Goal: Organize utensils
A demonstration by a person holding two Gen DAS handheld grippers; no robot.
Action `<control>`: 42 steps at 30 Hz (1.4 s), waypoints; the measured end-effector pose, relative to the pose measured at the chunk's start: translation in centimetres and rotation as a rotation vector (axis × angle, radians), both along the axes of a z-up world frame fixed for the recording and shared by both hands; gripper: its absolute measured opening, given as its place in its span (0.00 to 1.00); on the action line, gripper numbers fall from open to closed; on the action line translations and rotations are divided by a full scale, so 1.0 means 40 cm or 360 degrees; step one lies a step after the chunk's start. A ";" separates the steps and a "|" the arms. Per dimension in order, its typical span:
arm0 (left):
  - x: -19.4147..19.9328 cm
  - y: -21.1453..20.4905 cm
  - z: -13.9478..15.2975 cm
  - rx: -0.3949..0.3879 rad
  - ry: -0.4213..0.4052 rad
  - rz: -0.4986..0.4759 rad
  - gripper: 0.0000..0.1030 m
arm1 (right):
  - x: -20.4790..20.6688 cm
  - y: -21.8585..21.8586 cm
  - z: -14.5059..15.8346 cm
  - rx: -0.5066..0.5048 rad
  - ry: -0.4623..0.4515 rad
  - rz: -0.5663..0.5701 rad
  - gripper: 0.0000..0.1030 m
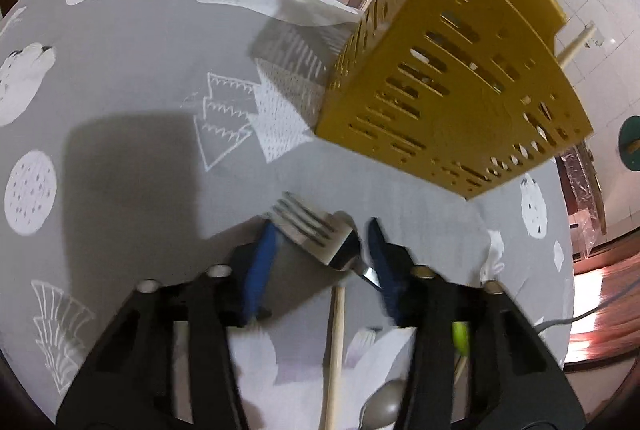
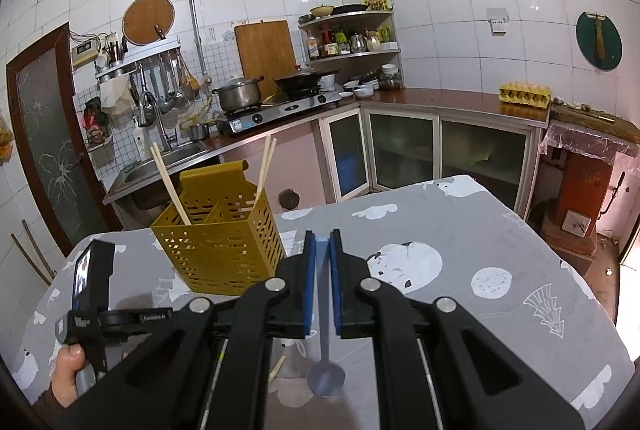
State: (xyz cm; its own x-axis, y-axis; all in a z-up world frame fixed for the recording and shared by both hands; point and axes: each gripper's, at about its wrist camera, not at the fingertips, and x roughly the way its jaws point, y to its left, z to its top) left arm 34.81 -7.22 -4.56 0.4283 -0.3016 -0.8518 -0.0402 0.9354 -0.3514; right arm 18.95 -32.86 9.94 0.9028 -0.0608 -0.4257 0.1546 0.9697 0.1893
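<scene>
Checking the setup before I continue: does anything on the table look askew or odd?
Nothing is spilled or broken. The chopsticks in the yellow holder lean at different angles, and a loose chopstick, a spoon and a fork lie unsorted on the tablecloth.

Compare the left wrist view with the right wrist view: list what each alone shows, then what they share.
Only the left wrist view shows the left gripper around a metal fork, pads not visibly pressing, with a loose chopstick below. Only the right wrist view shows the right gripper shut on a blue spoon, plus the stove and sink. Both show the yellow utensil caddy holding chopsticks and the grey tablecloth.
</scene>
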 end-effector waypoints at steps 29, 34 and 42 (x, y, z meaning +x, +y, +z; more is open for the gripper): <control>-0.078 0.048 0.236 -0.0033 -0.0533 -0.0245 0.23 | 0.014 0.046 0.020 -0.0024 -0.0033 0.0030 0.07; -0.138 0.053 0.296 0.0023 -0.0710 -0.0289 0.21 | 0.008 0.051 0.021 -0.0022 -0.0040 0.0031 0.07; -0.196 0.065 0.364 0.0102 -0.0898 -0.0332 0.21 | 0.021 0.079 0.029 -0.0025 -0.0037 0.0048 0.07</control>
